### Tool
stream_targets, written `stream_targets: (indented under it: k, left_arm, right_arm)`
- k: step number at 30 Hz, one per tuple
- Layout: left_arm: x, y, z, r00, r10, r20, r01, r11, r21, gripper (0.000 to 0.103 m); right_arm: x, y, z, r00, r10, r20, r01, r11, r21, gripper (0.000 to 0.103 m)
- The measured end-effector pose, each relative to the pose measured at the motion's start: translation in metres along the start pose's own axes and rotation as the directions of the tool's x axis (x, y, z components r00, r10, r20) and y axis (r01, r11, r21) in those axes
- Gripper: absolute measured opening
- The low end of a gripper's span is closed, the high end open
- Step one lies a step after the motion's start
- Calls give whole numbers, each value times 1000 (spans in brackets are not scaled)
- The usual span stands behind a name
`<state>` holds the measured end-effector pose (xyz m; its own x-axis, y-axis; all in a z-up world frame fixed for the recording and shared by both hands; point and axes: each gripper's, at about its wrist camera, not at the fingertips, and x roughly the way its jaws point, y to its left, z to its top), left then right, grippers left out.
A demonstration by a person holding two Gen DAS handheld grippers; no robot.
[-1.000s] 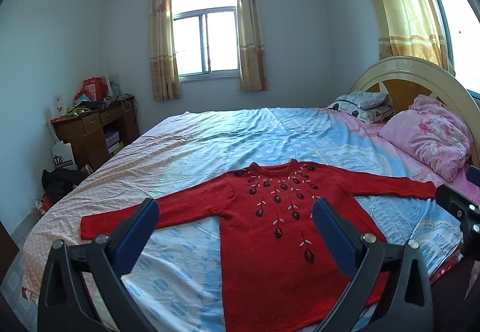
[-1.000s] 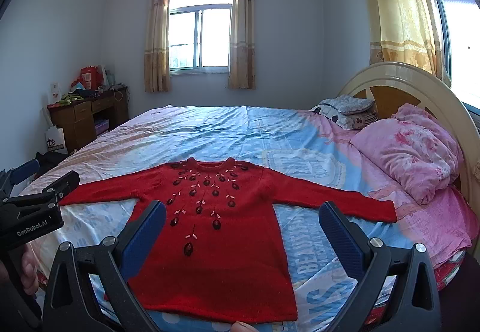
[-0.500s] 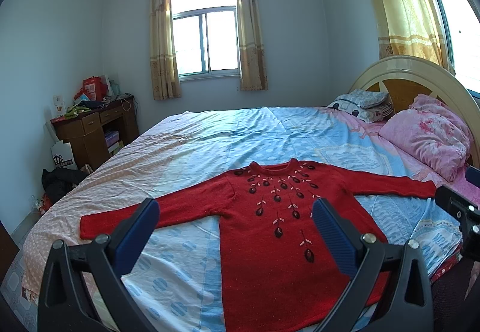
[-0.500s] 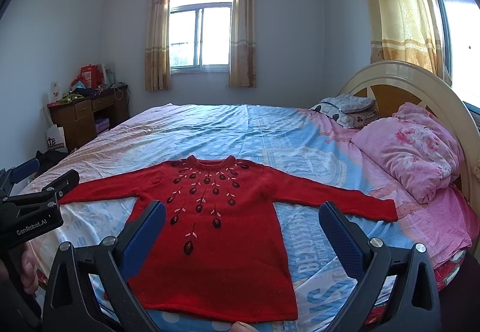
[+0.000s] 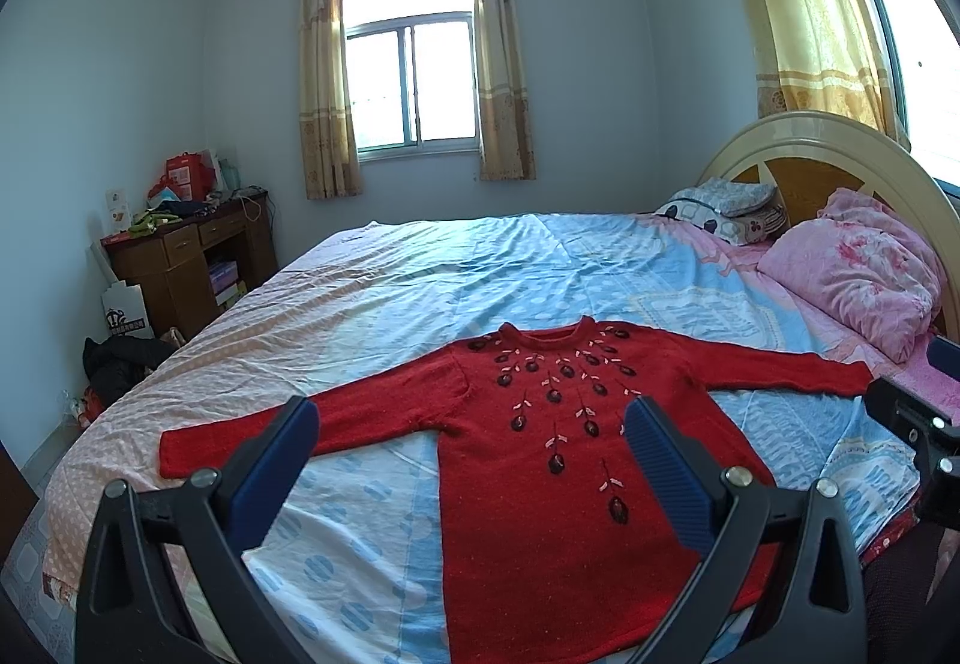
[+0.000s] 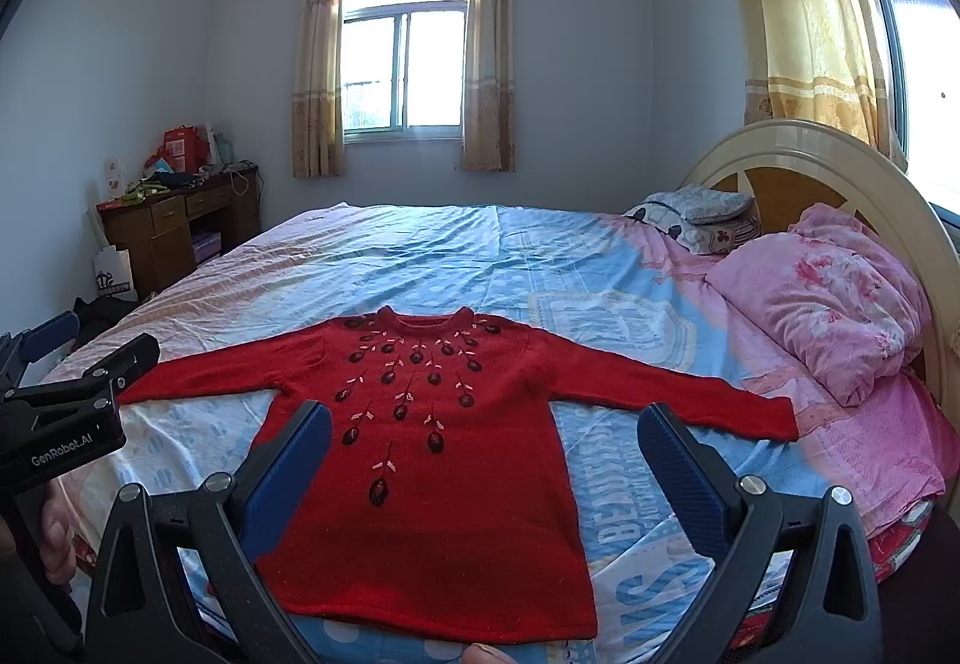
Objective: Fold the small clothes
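A red sweater (image 5: 540,460) lies flat on the bed (image 5: 420,274), front side up, with both sleeves stretched out to the sides and the neck toward the window (image 5: 408,81). The left tool (image 5: 471,460) hangs above the bed's near edge with its 2 blue fingers (image 5: 273,469) spread wide, pinching nothing. The right tool (image 6: 483,469) is also spread wide and empty, above the sweater's lower part. A pink quilt (image 6: 822,316) sits near the headboard (image 6: 798,153).

Sweater (image 6: 444,460) flat on bed (image 6: 420,256)
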<state>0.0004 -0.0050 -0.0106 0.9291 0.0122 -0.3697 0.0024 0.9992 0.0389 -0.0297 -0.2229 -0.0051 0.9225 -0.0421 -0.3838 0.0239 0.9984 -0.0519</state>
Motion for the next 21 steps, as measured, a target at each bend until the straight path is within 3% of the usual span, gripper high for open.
stream_targets:
  k: [21]
  left_arm:
    - [12, -5, -8, 1000, 7, -12, -7, 1000, 29, 103]
  right_arm:
    - [27, -7, -9, 999, -5, -50, 5, 1000, -6, 102]
